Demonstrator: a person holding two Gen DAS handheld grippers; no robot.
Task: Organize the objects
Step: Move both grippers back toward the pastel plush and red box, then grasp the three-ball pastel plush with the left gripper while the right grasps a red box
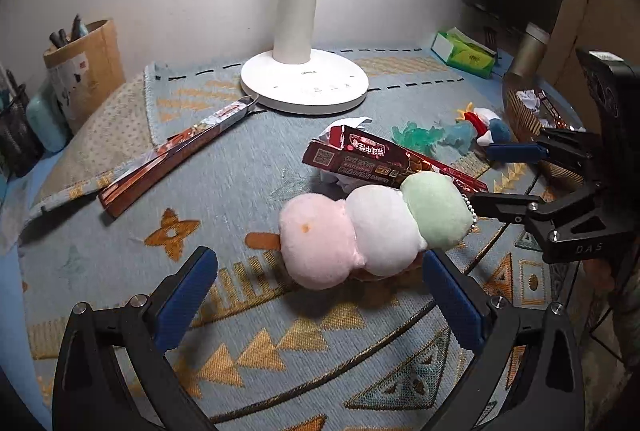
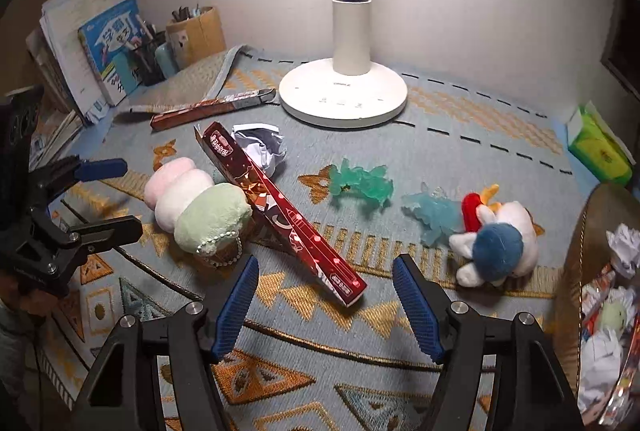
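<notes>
A three-ball plush (image 2: 192, 205) in pink, white and green is lying on its side on the rug. A long red box (image 2: 280, 211) is leaning across its green end. Crumpled paper (image 2: 262, 149), two translucent figures (image 2: 362, 185) and a white-and-blue plush (image 2: 496, 243) are lying nearby.

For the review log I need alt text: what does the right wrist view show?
The right tool, open, points at the near end of a red carton leaning on a three-ball plush. A white lamp stands behind.
</notes>
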